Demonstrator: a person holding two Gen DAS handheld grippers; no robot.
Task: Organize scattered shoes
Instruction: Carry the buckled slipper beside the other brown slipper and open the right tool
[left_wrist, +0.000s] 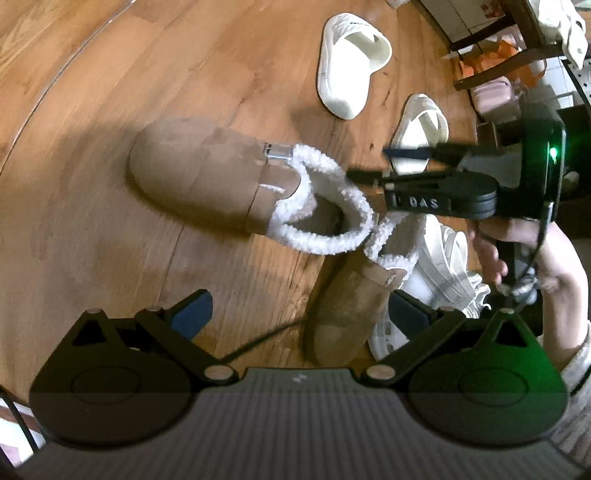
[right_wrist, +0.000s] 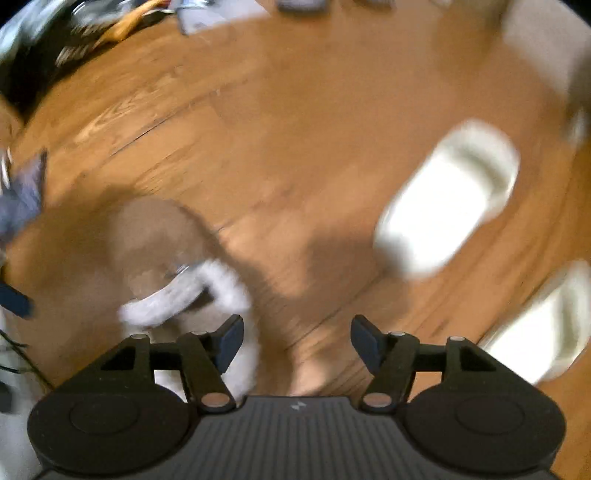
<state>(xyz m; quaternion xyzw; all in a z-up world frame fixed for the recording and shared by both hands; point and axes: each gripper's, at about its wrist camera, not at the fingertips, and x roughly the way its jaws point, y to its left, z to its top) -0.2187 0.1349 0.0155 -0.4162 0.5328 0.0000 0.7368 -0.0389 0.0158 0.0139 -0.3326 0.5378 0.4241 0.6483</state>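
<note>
- My right gripper (right_wrist: 297, 341) hangs spread and empty, pointing down at the wooden plank floor (right_wrist: 258, 129).
- The tan suede clog with white fleece lining (right_wrist: 162, 258) lies just left of its jaws, long axis running up-left, toe away.
- My left gripper (left_wrist: 299, 314) is spread too, the 2nd tan clog (left_wrist: 343, 306) between its pads (left_wrist: 194, 312), ungripped.
- White slides (right_wrist: 447, 199) lie apart, right.

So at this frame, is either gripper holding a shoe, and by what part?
Nothing is held. The left gripper is open over one tan clog; the right gripper is open beside the other clog's fleece collar, not pinching it.
</note>
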